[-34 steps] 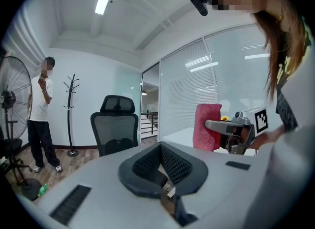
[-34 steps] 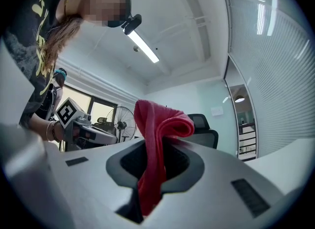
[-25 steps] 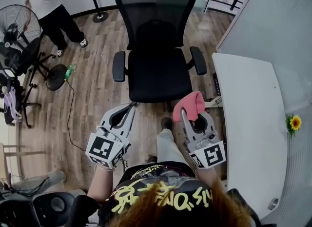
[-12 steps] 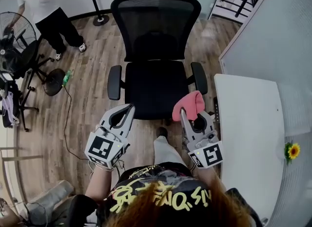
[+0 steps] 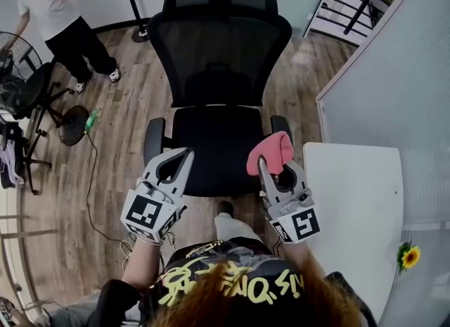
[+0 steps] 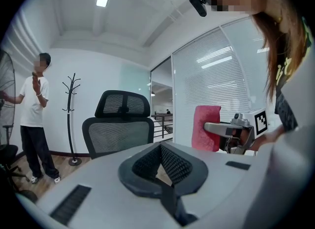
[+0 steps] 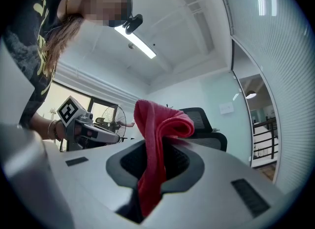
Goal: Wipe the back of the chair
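One pink cloth clenched in right gripper; left gripper closed, empty. Approach step, no contact yet. Next: reach forward, press cloth on chair backrest.

Black mesh chair beyond left claw and right claw, pink cloth in the latter.

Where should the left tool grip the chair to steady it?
Probably the chair's armrest on that side, approached from above. Its pad is narrow and runs lengthwise toward the left tool, so the jaws, once opened, could span its width.
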Motion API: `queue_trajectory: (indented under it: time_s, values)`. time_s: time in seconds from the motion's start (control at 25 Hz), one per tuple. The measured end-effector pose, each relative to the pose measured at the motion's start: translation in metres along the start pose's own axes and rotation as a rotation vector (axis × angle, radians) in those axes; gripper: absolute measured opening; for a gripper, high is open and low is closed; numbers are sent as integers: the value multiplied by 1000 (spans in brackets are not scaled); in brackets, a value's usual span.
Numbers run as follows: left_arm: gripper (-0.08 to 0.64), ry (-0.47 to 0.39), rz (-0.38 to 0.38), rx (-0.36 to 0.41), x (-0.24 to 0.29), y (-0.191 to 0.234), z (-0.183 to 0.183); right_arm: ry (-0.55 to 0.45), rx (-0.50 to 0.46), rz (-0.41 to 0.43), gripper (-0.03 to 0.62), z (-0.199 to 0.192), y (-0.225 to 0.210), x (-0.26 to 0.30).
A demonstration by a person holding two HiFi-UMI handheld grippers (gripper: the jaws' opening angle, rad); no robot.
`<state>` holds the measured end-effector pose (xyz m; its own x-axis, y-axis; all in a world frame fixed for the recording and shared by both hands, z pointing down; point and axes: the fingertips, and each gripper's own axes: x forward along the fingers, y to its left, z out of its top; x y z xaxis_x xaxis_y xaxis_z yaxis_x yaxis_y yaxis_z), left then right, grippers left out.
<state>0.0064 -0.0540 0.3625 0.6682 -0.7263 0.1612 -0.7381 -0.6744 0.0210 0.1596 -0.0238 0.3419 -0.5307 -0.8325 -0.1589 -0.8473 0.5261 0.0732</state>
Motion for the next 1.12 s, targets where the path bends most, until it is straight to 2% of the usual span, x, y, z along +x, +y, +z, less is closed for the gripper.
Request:
queue_trajectory:
  time_s: [0.36, 0.8, 0.96, 1.12]
  values:
    - [-6, 2, 36, 1, 52, 24, 9, 5, 14, 7, 61, -15, -54, 36]
    - [-6, 30, -5, -10, 67, 69, 9, 18, 22, -29, 61, -22, -52, 83]
    - [-6, 28, -21, -3, 66, 84, 11, 11, -17, -46, 61, -15, -56, 103]
    - [-6, 40, -12, -10, 57, 101, 6, -26, -94, -62, 61, 12, -77, 135]
